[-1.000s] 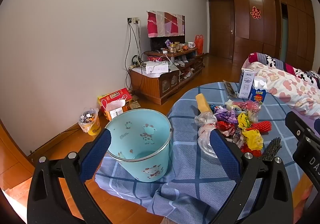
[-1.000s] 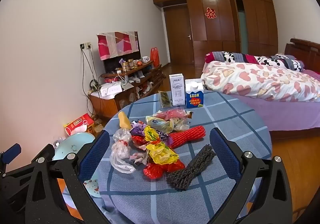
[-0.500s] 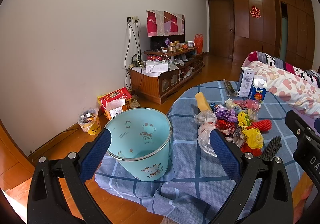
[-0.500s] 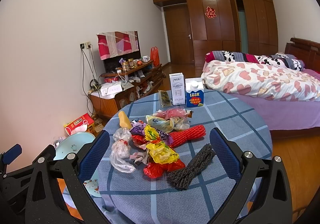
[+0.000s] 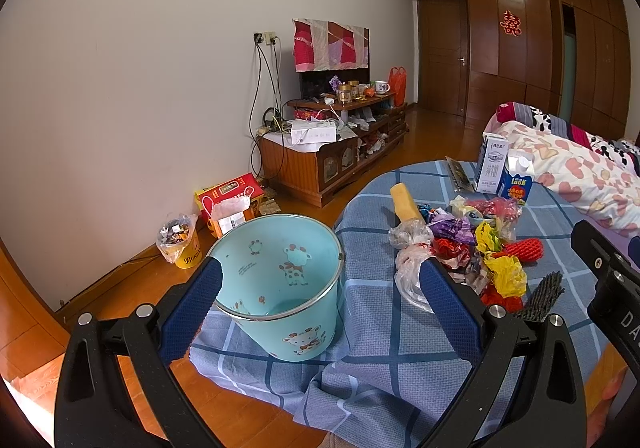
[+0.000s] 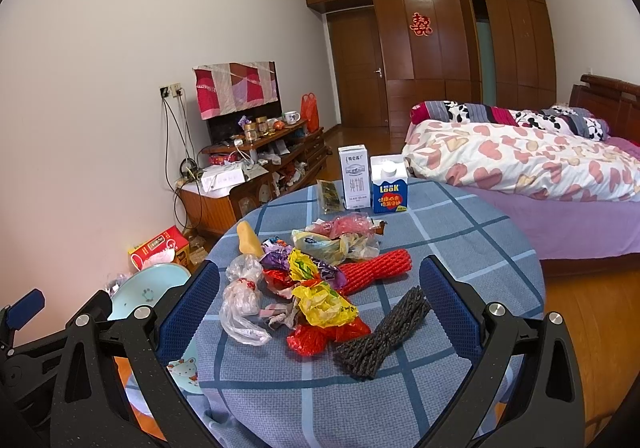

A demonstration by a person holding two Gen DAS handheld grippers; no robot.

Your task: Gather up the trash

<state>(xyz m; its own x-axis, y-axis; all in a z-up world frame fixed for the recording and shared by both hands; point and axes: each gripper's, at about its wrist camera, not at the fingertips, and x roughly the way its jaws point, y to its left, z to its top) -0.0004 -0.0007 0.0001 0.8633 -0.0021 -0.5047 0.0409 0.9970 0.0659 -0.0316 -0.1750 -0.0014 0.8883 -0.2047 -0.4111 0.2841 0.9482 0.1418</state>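
Observation:
A light blue bin (image 5: 280, 288) with cartoon animals stands at the left edge of the round table, empty inside; its rim also shows in the right wrist view as the bin (image 6: 148, 288). Trash lies heaped mid-table: a clear plastic bag (image 6: 240, 300), yellow wrapper (image 6: 324, 302), red foam net (image 6: 376, 268), black foam net (image 6: 384, 336) and a yellow sponge piece (image 6: 248, 240). My left gripper (image 5: 320, 288) hangs open just in front of the bin. My right gripper (image 6: 320, 308) is open, short of the heap, with nothing between its fingers.
Two cartons, a white one (image 6: 354, 178) and a blue one (image 6: 389, 190), stand upright at the table's far edge. The blue checked cloth (image 6: 460, 248) drapes over the rim. A bed (image 6: 520, 168) lies right, a TV cabinet (image 5: 328, 156) by the left wall, boxes on the floor.
Both views have shifted only slightly; the left gripper has edged a little nearer the bin. Nothing was grasped or moved on the table.

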